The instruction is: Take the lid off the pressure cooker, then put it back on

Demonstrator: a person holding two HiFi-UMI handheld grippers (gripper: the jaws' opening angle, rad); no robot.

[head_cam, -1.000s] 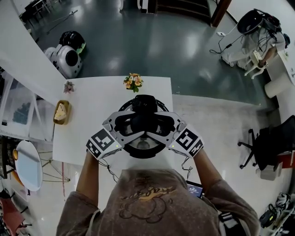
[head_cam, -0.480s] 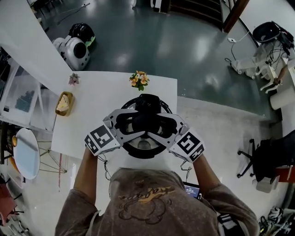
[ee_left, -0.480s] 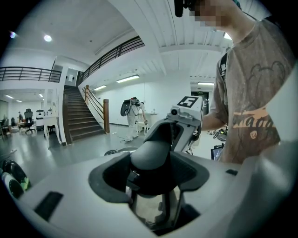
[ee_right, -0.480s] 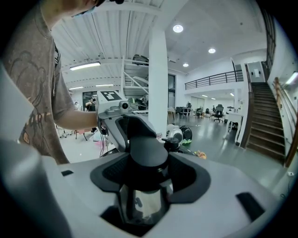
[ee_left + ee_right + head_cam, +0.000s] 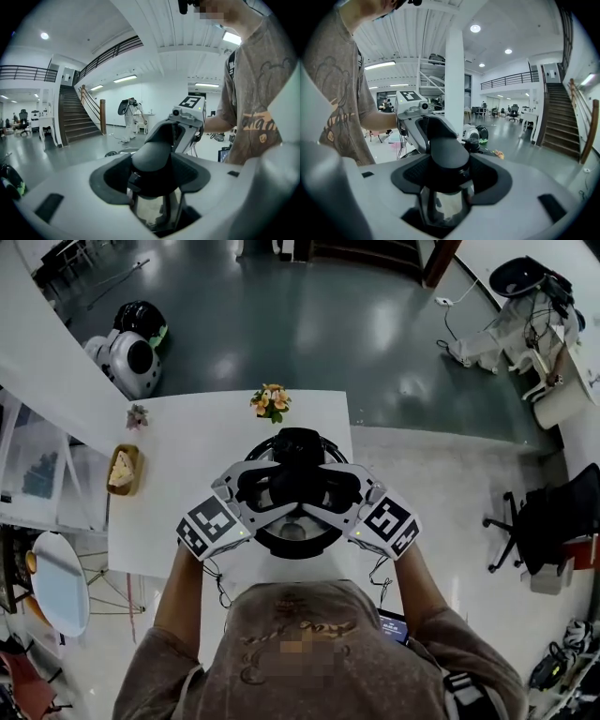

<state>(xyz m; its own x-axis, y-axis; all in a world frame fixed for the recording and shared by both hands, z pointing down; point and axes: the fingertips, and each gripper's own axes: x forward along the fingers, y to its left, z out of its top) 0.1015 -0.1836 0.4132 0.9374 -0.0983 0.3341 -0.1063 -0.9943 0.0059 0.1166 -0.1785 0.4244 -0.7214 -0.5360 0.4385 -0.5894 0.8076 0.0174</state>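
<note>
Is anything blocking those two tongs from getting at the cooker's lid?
Nothing visible does. The left tongs and right tongs are both shut on the lid's black knob, from opposite sides, right above the pressure cooker.

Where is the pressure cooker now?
Head view: the pressure cooker stands on the white table, right half, flowers just beyond it, left gripper and right gripper shut on its lid knob.
</note>
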